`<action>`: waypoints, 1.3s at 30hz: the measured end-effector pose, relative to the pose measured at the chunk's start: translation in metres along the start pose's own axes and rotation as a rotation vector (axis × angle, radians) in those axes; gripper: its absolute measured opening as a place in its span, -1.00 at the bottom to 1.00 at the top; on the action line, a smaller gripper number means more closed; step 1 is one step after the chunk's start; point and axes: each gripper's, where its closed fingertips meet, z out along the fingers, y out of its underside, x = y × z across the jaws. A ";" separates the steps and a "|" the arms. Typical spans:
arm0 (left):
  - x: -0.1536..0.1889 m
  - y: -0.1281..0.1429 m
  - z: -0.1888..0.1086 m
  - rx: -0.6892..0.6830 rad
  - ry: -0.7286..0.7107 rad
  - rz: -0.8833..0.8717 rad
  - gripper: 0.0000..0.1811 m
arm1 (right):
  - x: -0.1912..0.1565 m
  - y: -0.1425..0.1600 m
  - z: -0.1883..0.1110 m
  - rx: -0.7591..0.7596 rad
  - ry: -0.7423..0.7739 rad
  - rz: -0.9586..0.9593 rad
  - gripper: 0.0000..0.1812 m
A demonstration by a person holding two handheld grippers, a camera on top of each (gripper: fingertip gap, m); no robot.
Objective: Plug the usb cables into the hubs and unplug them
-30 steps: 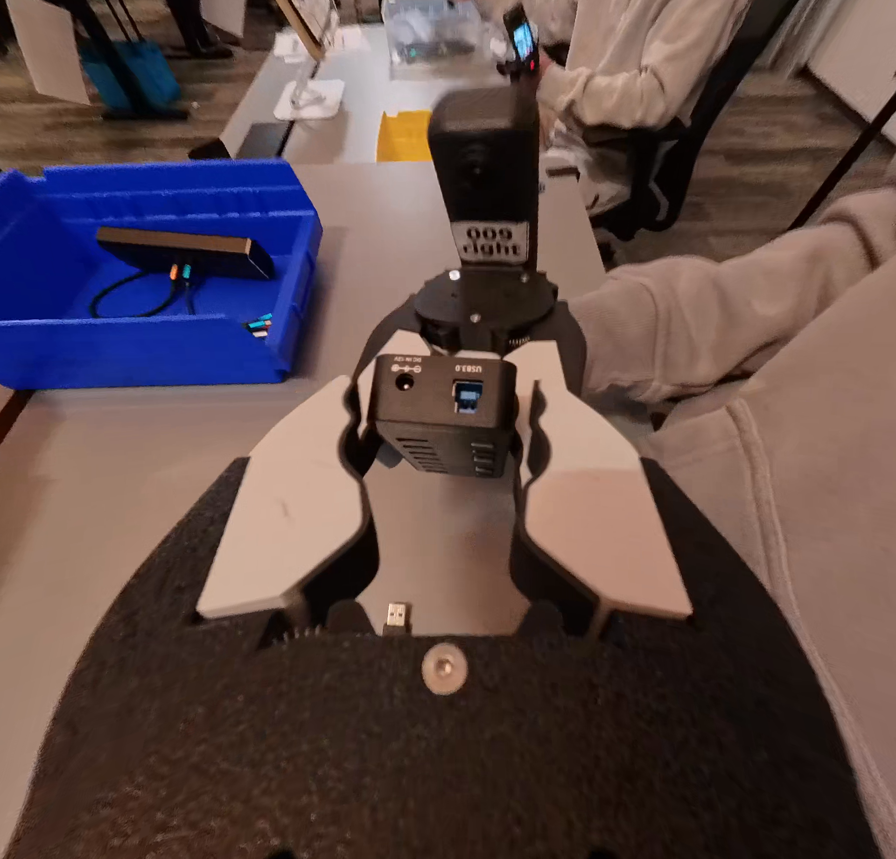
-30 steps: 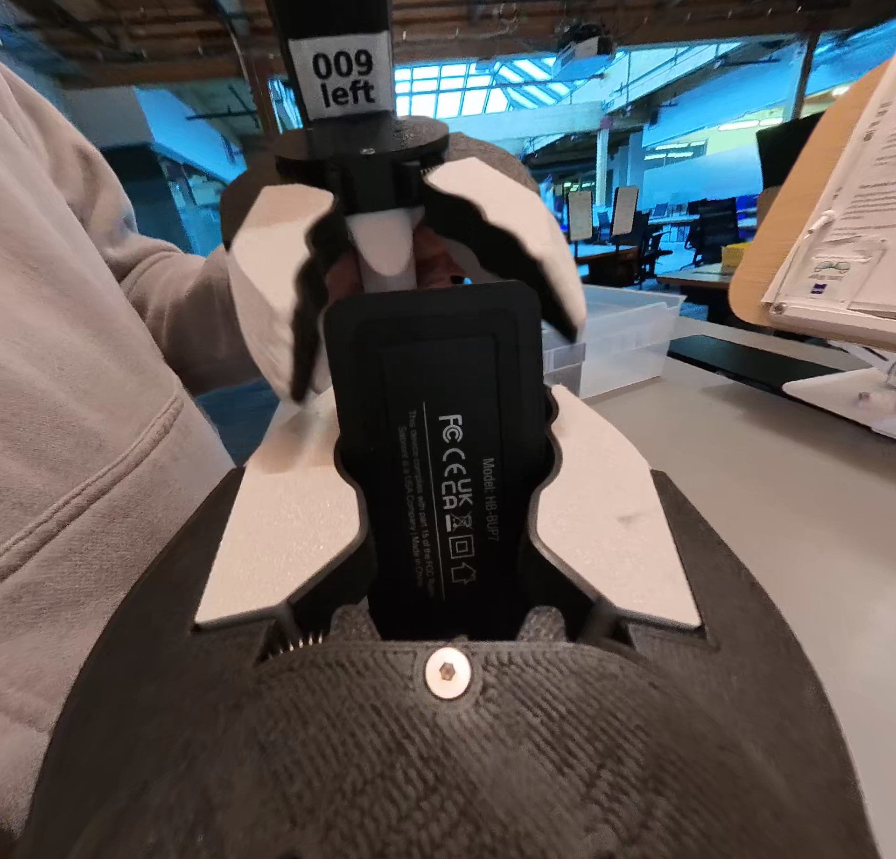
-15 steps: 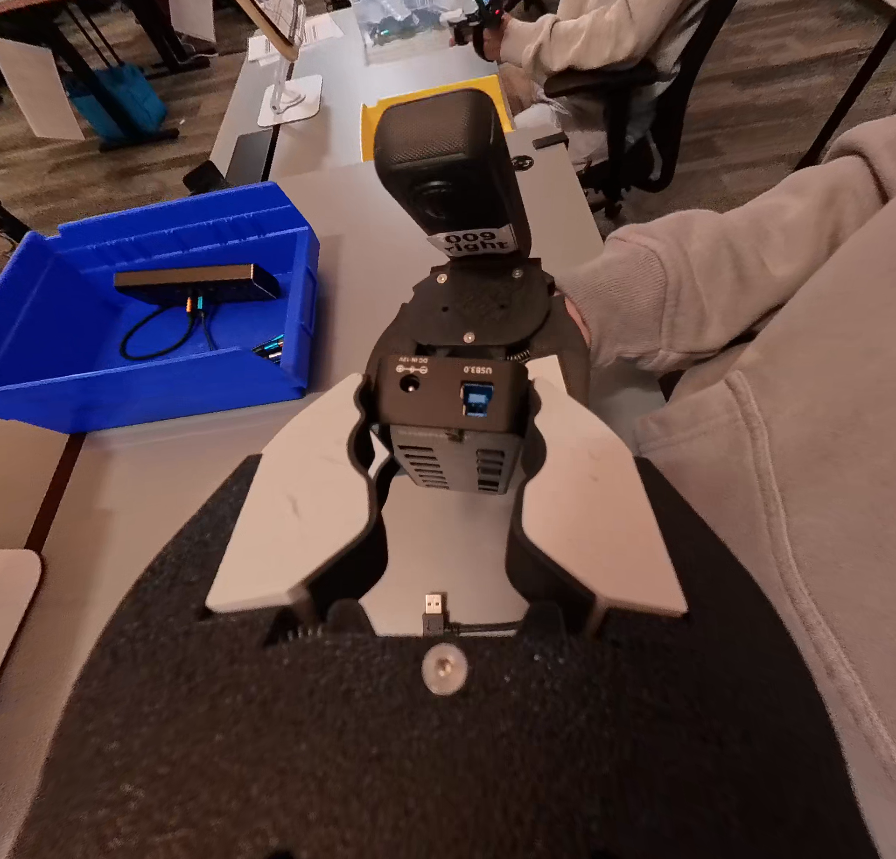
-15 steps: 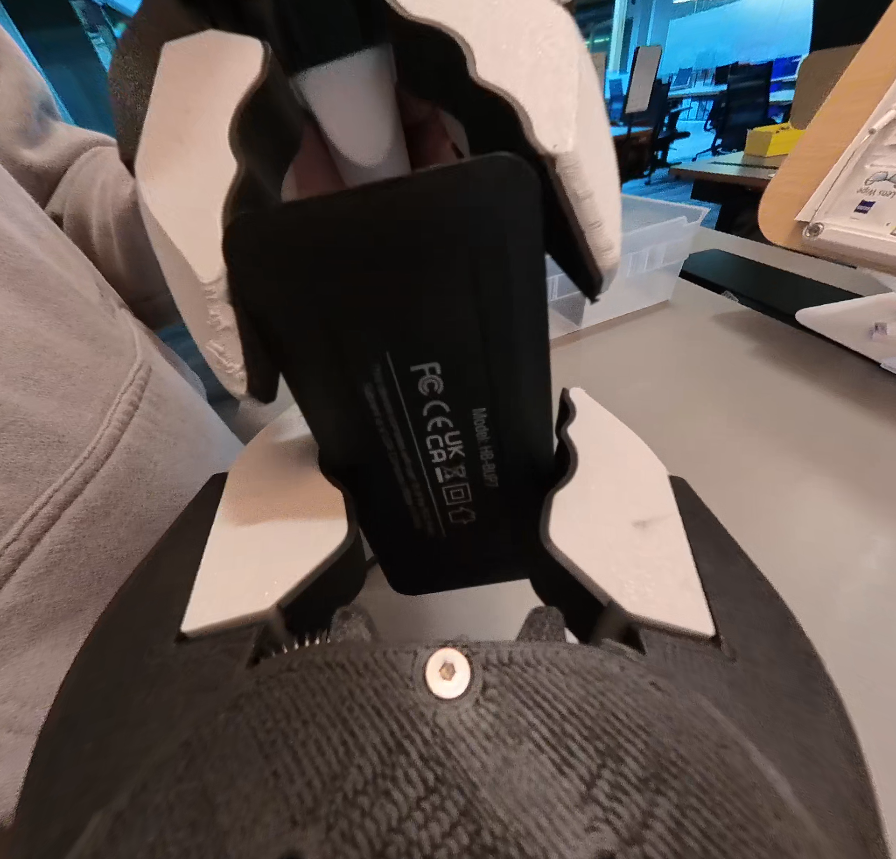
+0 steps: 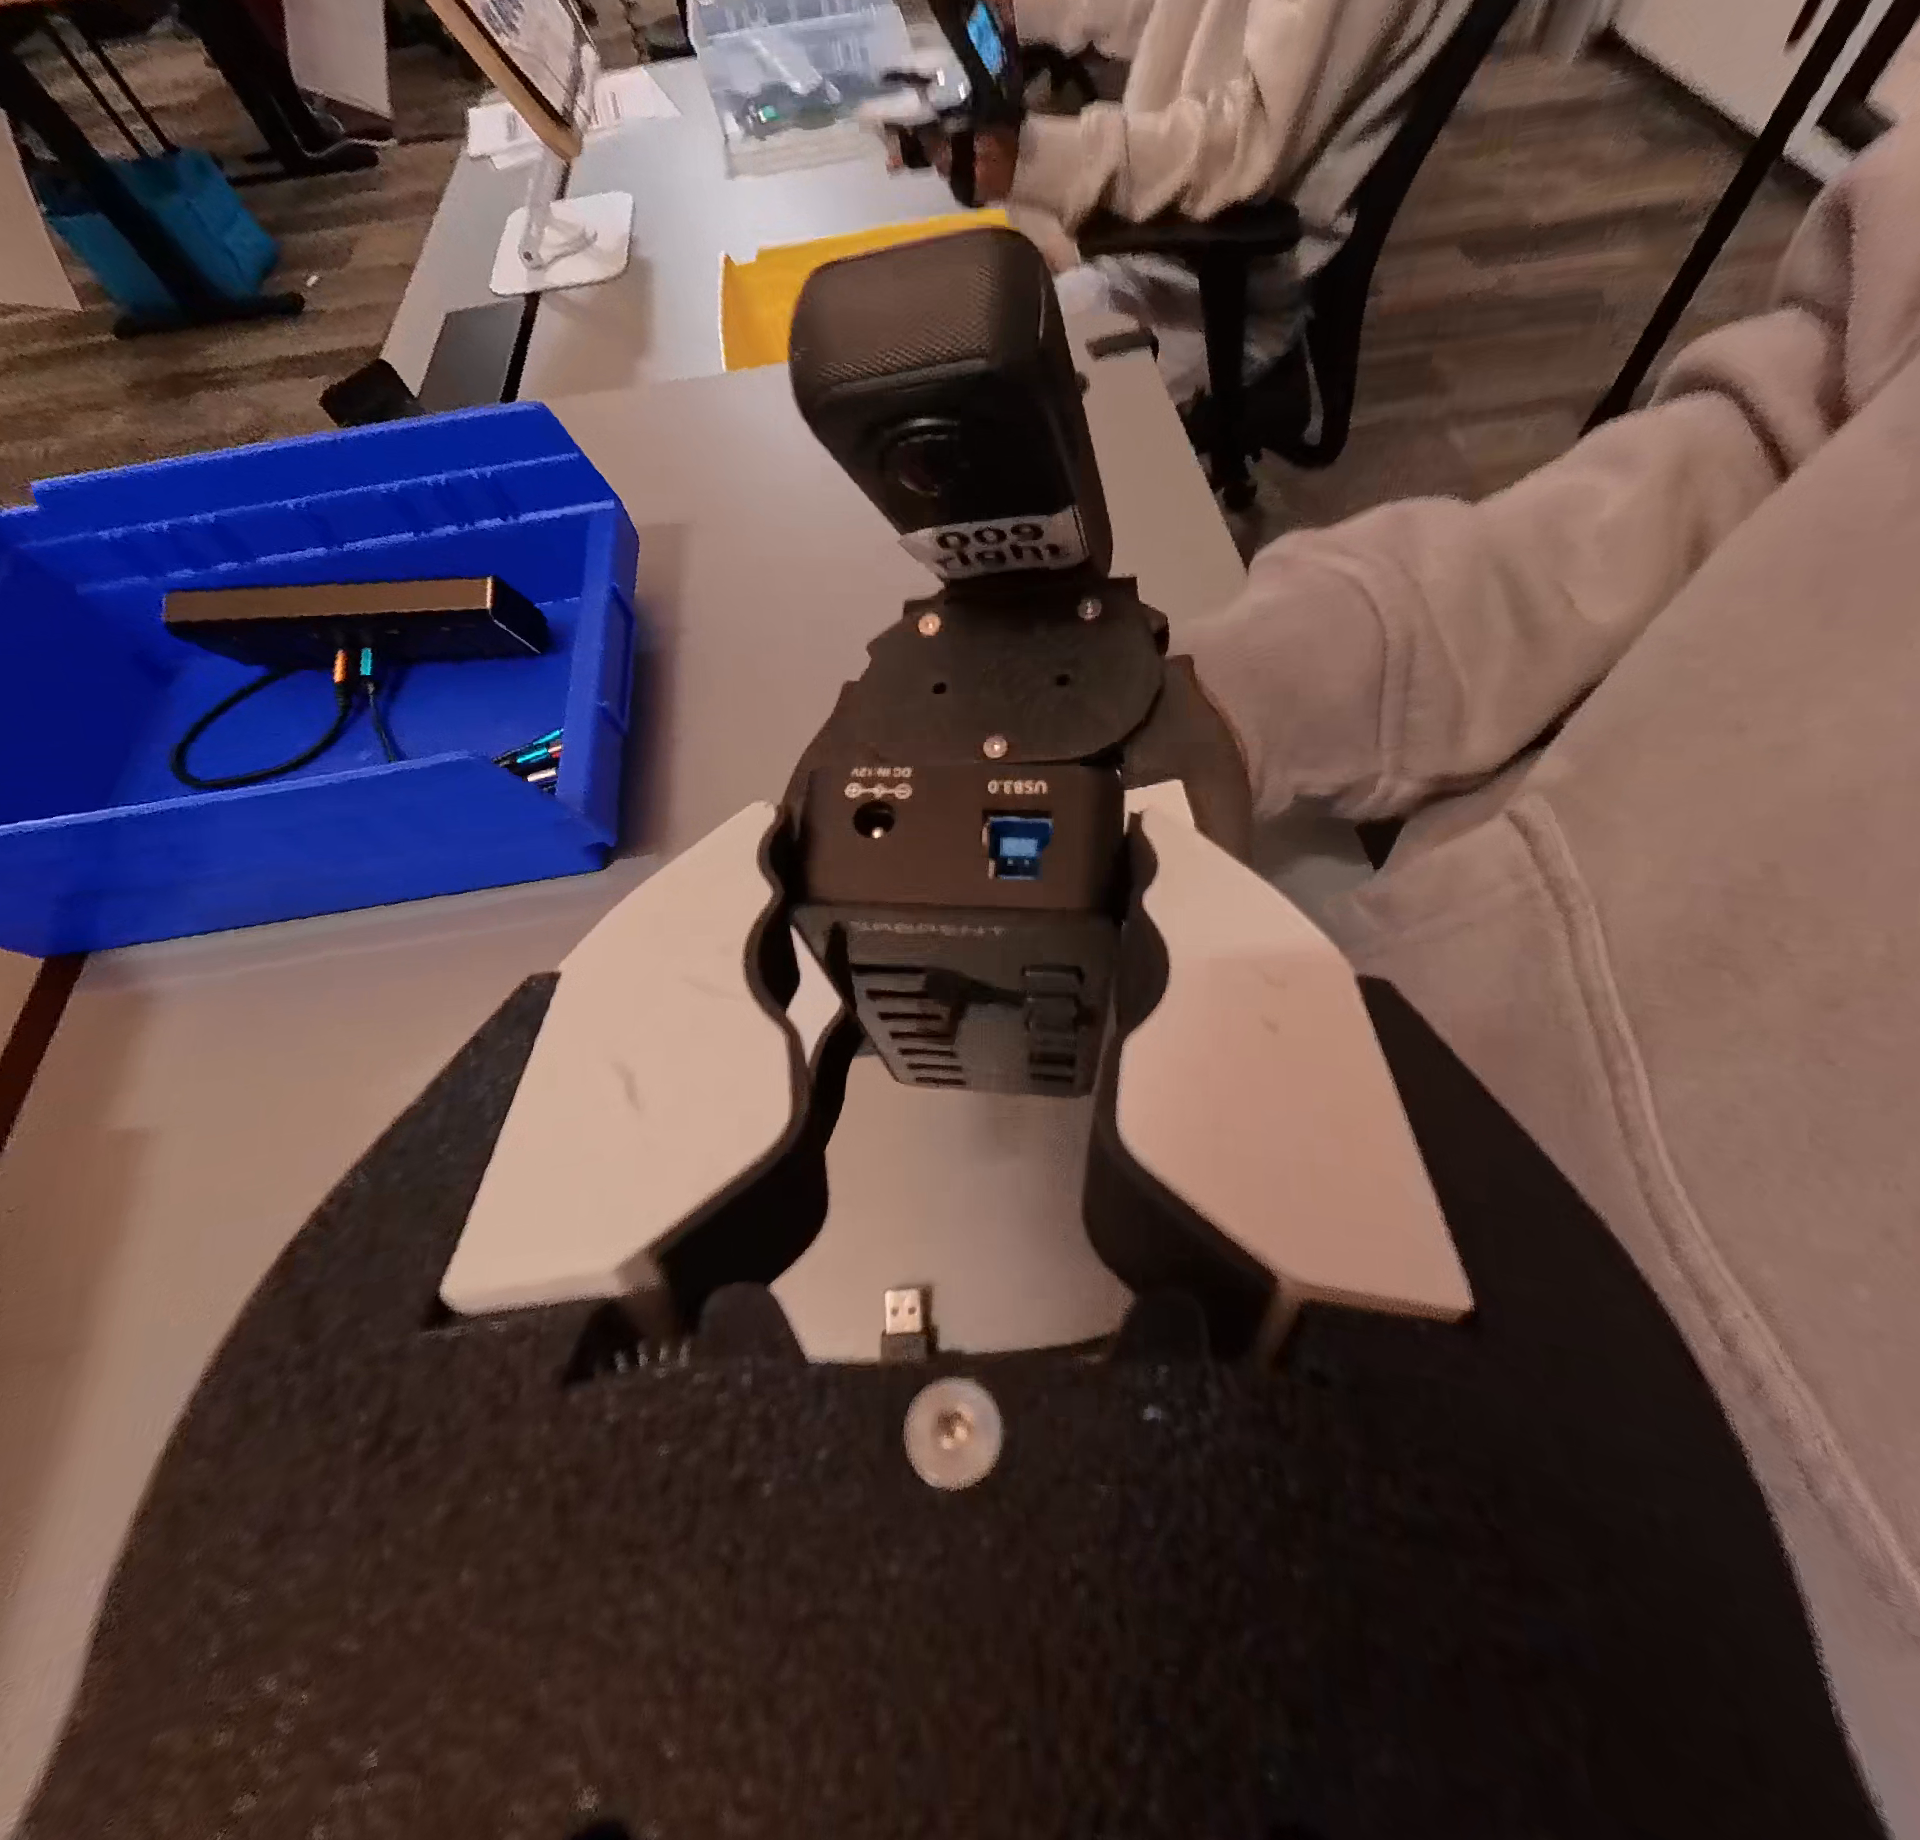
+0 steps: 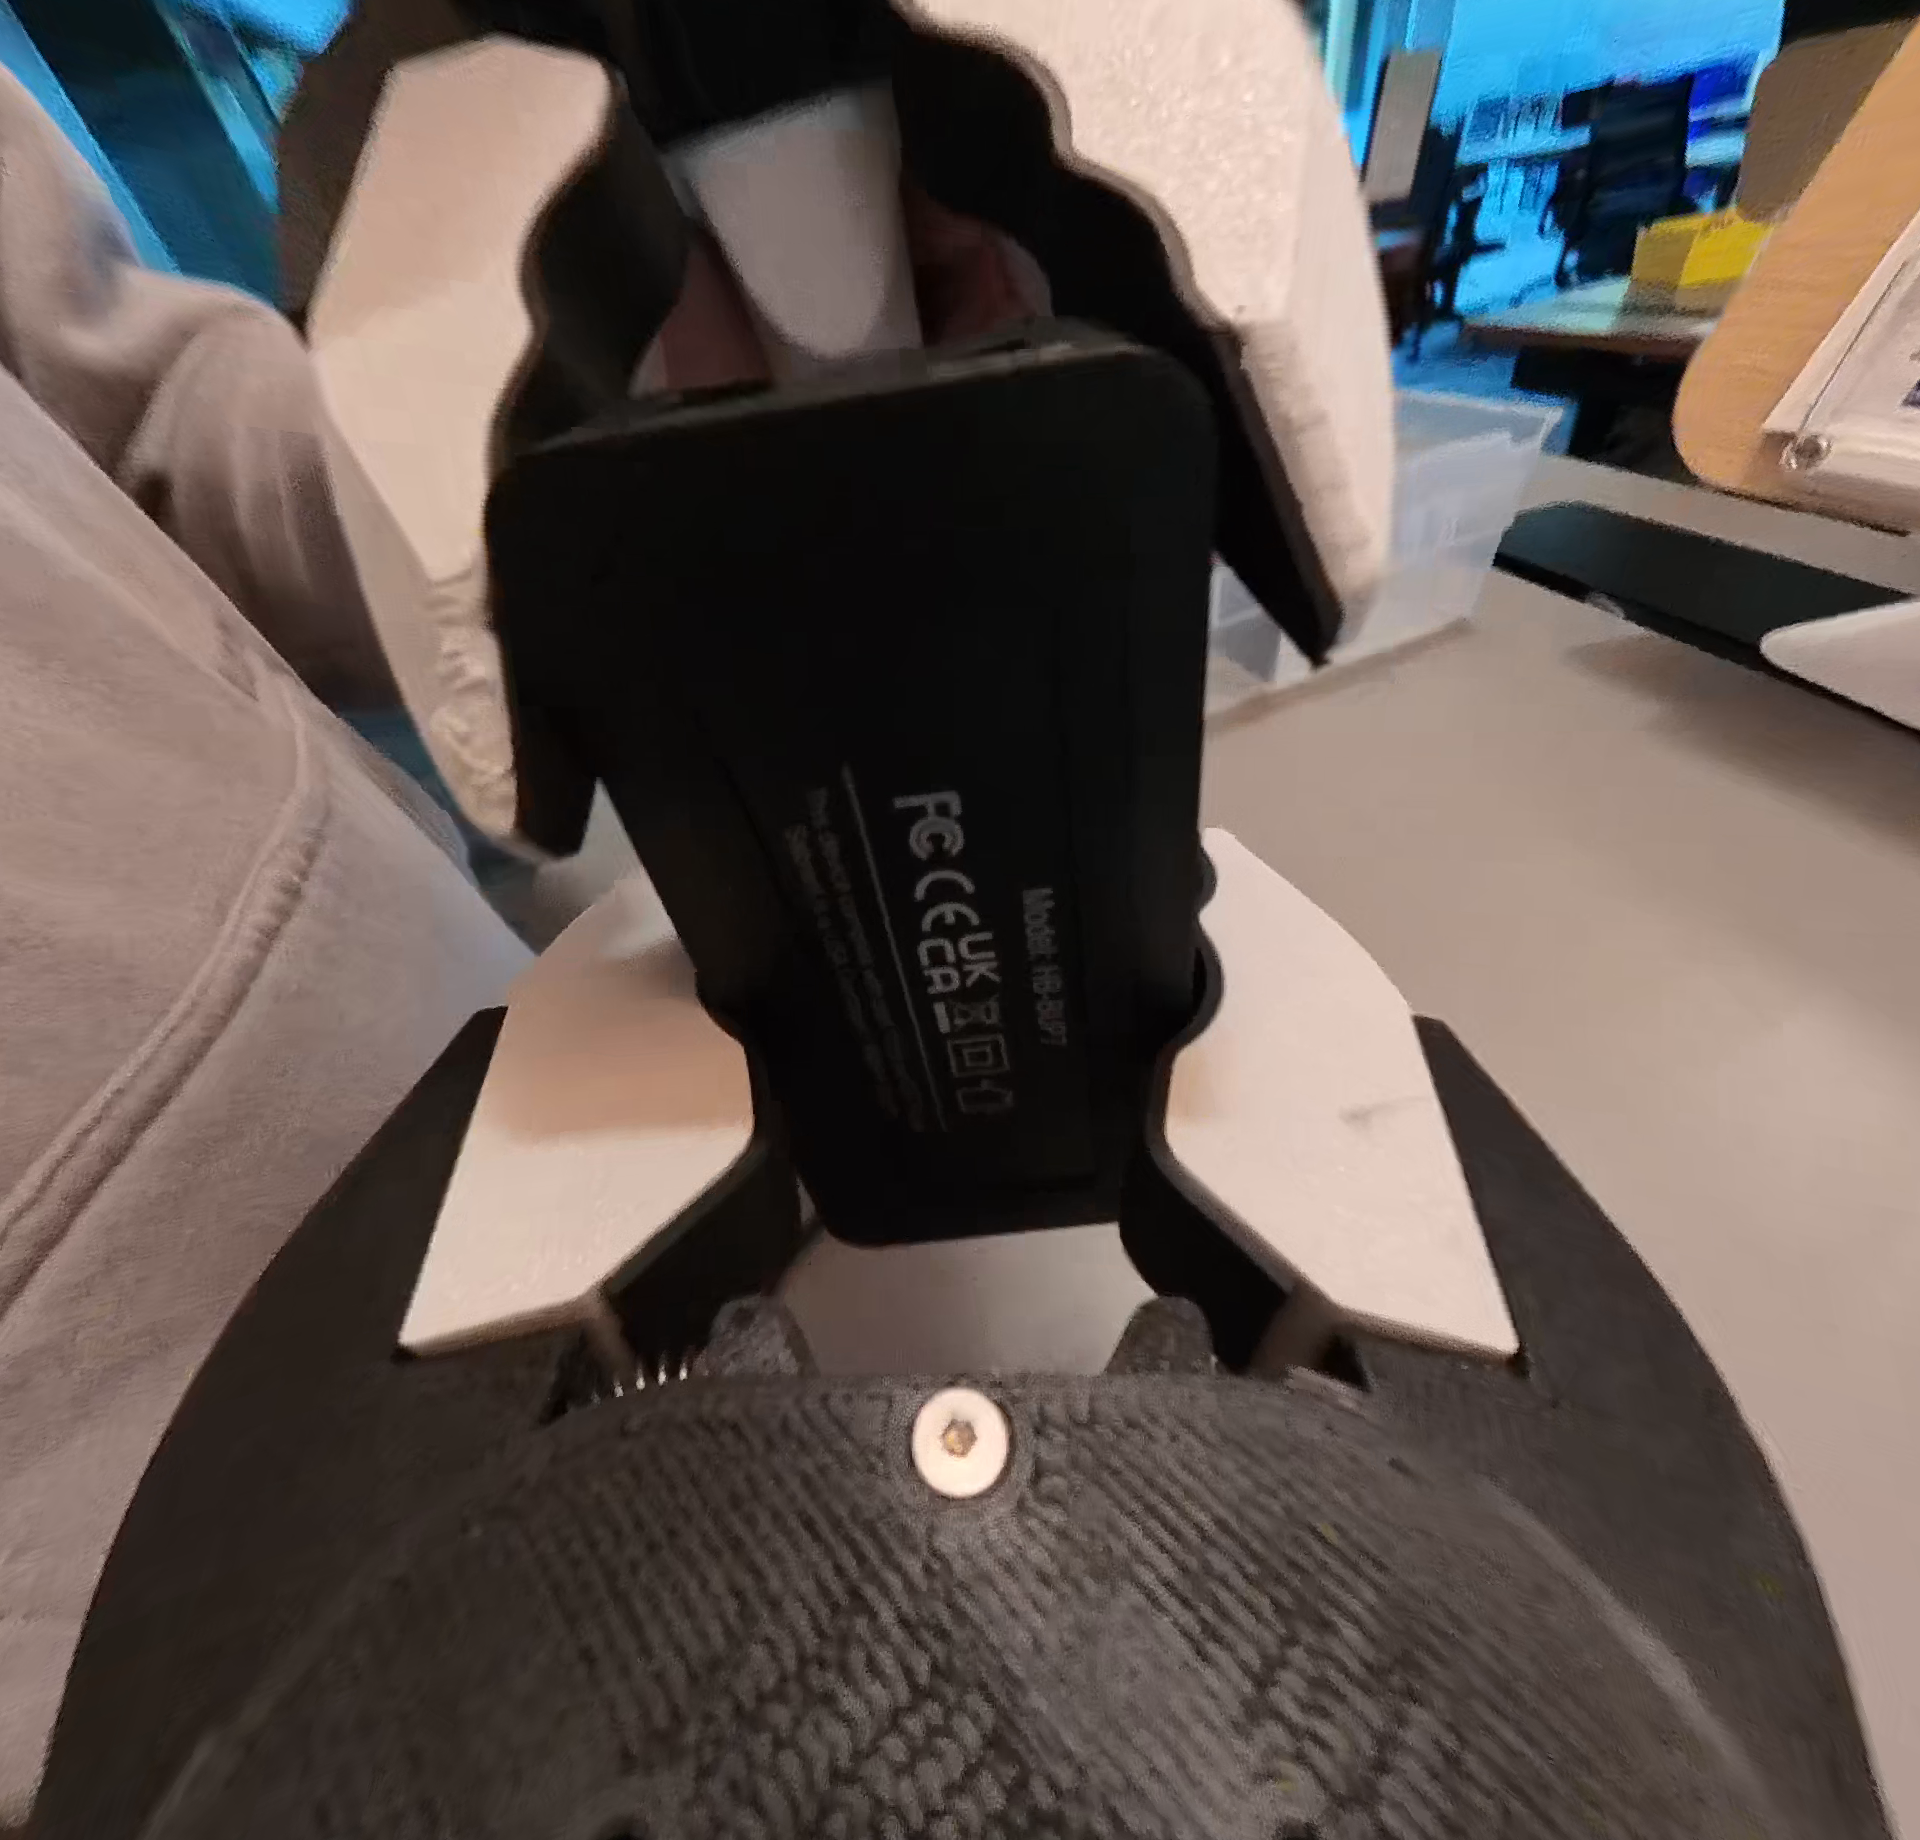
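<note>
Both grippers clamping one hub (image 5: 961, 917) midair above table (image 5: 260, 1094): left gripper (image 5: 951, 855) pinching one end, right gripper (image 6: 940, 969) the other. Plug (image 5: 907, 1323) lying loose below, unplugged. Risk: opposing pulls twisting hub, grip slipping, hub dropping onto plug.

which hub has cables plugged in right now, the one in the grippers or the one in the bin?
The flat hub in the blue bin: two cables run from its side. The held hub shows none.
</note>
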 end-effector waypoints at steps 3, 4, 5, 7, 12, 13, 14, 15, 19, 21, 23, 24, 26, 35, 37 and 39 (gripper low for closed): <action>-0.010 -0.005 -0.011 0.049 -0.073 -0.033 -0.30 | 0.004 -0.002 -0.005 0.032 0.007 0.024 -0.13; -0.014 -0.006 -0.018 0.066 -0.101 -0.048 -0.27 | 0.005 -0.001 -0.009 0.028 0.004 0.033 -0.13; -0.019 -0.002 -0.025 0.071 -0.132 -0.066 -0.27 | 0.010 0.000 -0.015 0.036 0.030 0.032 -0.13; -0.030 0.022 -0.035 0.015 -0.196 -0.102 -0.29 | 0.018 0.000 -0.028 0.050 0.078 0.028 -0.13; -0.028 0.138 -0.022 -0.332 -0.244 -0.159 -0.44 | 0.033 -0.003 -0.053 0.116 0.153 0.037 -0.13; -0.024 0.156 -0.018 -0.389 -0.245 -0.142 -0.45 | 0.032 -0.004 -0.054 0.127 0.145 0.038 -0.13; -0.022 0.171 -0.014 -0.434 -0.242 -0.127 -0.47 | 0.031 -0.004 -0.054 0.129 0.135 0.038 -0.13; -0.020 0.182 -0.011 -0.468 -0.244 -0.114 -0.48 | 0.032 -0.004 -0.053 0.130 0.139 0.031 -0.13; -0.023 0.204 0.000 -0.537 -0.243 -0.081 -0.50 | 0.024 -0.001 -0.047 0.128 0.092 0.028 -0.12; -0.022 0.206 0.004 -0.541 -0.226 -0.064 -0.55 | 0.020 0.001 -0.043 0.126 0.059 0.038 -0.12; -0.024 0.207 0.008 -0.537 -0.219 -0.050 -0.60 | 0.019 0.003 -0.041 0.124 0.051 0.044 -0.12; -0.024 0.208 0.010 -0.538 -0.213 -0.048 -0.61 | 0.017 0.004 -0.040 0.123 0.040 0.046 -0.13; -0.023 0.208 0.013 -0.521 -0.199 -0.060 -0.66 | 0.016 0.004 -0.040 0.123 0.034 0.046 -0.12; -0.021 0.211 0.011 -0.482 -0.187 -0.159 -0.83 | 0.015 -0.001 -0.044 0.200 0.005 0.064 -0.12; -0.018 0.209 0.010 -0.490 -0.189 -0.193 -0.83 | 0.012 -0.002 -0.045 0.229 -0.027 0.072 -0.12; -0.012 0.193 0.007 -0.476 -0.154 -0.230 -0.83 | 0.010 -0.003 -0.046 0.247 -0.043 0.074 -0.12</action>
